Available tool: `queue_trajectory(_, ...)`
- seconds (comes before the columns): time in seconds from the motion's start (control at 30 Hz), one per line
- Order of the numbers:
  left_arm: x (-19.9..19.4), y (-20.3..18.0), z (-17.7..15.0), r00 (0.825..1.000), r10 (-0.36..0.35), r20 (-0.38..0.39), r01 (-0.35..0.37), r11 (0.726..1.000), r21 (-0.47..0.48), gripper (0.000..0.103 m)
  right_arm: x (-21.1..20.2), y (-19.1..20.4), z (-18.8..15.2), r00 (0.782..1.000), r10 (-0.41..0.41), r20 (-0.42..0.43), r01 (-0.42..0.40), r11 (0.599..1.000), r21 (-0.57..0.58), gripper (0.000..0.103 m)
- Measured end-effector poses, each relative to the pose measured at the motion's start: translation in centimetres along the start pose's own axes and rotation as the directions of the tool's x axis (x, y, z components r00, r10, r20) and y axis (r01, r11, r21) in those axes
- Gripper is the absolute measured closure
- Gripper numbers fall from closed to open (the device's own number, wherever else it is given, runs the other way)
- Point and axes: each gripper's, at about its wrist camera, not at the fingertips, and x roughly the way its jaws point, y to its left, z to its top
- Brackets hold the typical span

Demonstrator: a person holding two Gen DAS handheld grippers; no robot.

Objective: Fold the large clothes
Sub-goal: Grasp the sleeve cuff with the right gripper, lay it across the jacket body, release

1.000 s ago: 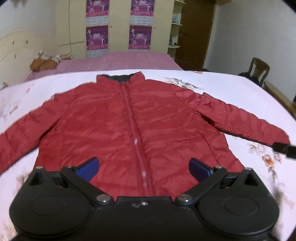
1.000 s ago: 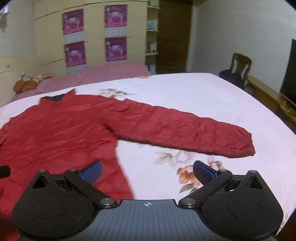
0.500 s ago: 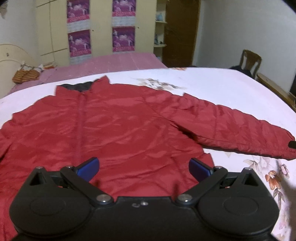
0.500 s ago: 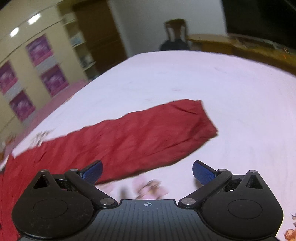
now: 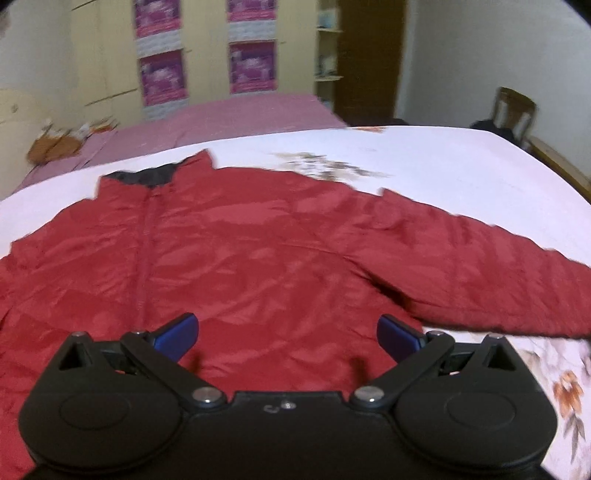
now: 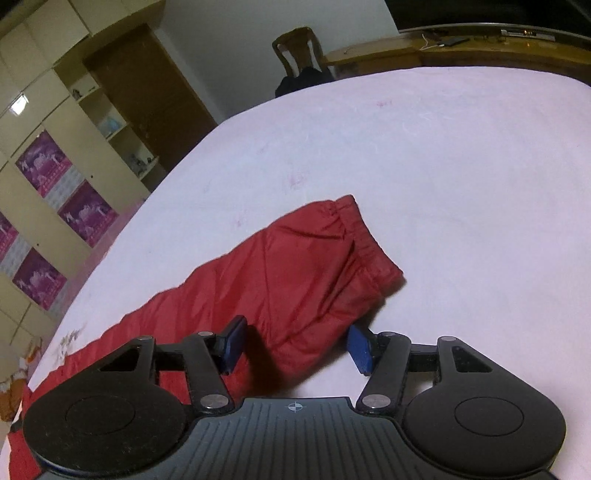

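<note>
So far no fold is made. Left wrist view: the red jacket (image 5: 236,266) lies flat and zipped on the bed (image 5: 461,166), its sleeve (image 5: 480,266) spread out; the left gripper (image 5: 286,332) stands wide above the hem, empty.

Right wrist view: the right gripper (image 6: 295,345) is closing around the sleeve (image 6: 303,280) near the cuff (image 6: 365,240), pads not yet pressing. All folding remains.

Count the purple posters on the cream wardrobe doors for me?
4 purple posters, left-wrist view: upper left, lower left, upper right, lower right. The two upper ones are cut off by the frame's top edge.
</note>
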Motion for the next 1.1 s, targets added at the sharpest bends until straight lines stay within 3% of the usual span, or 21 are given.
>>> queue_trajectory(0.03, 0.2, 0.6, 0.2, 1.000, 0.012, -0.007, -0.012, 1.000, -0.018, 0.000, 0.2, 0.3, 0.2, 1.000, -0.003, 0.007, 0.003, 1.000, -0.007, 0.049)
queue_trajectory(0.07, 0.4, 1.2, 0.4, 1.000, 0.022, -0.017, -0.022, 0.999, -0.030, 0.000, 0.4, 0.5, 0.3, 1.000, -0.009, 0.009, 0.009, 1.000, -0.017, 0.067)
queue_trajectory(0.17, 1.1, 3.5, 0.4, 0.995, 0.059, -0.076, -0.063, 0.996, -0.057, 0.000, 1.3, 1.7, 0.7, 1.000, -0.014, 0.019, 0.015, 0.997, -0.074, 0.092)
queue_trajectory(0.27, 0.3, 6.4, -0.2, 0.994, 0.081, -0.074, -0.088, 0.990, -0.106, 0.000, 1.3, 4.6, 0.6, 0.998, 0.006, 0.061, 0.004, 0.987, -0.160, 0.094)
queue_trajectory(0.4, -1.2, 10.2, -0.9, 0.991, 0.124, -0.053, -0.130, 0.982, -0.139, 0.000, 0.4, 10.8, -0.8, 0.990, 0.115, 0.081, -0.083, 0.944, -0.319, 0.095)
queue_trajectory(0.5, -2.2, 13.3, -1.3, 0.992, 0.119, -0.033, -0.123, 0.978, -0.167, 0.000, -0.9, 16.4, -3.6, 0.972, 0.231, 0.043, -0.189, 0.878, -0.440, 0.095)
queue_trajectory(0.67, -3.2, 18.0, -1.8, 0.996, 0.088, -0.009, -0.088, 0.968, -0.235, 0.000, -3.5, 24.8, -10.9, 0.924, 0.370, -0.098, -0.353, 0.725, -0.591, 0.095)
queue_trajectory(0.9, -4.4, 24.1, -3.0, 0.999, 0.036, 0.016, -0.030, 0.950, -0.310, 0.001, -6.2, 32.3, -23.2, 0.862, 0.389, -0.324, -0.494, 0.510, -0.704, 0.095)
queue_trajectory(1.1, -5.7, 28.1, -4.2, 1.000, 0.009, 0.030, 0.002, 0.935, -0.355, 0.004, -7.0, 36.1, -32.2, 0.820, 0.350, -0.453, -0.568, 0.394, -0.722, 0.095)
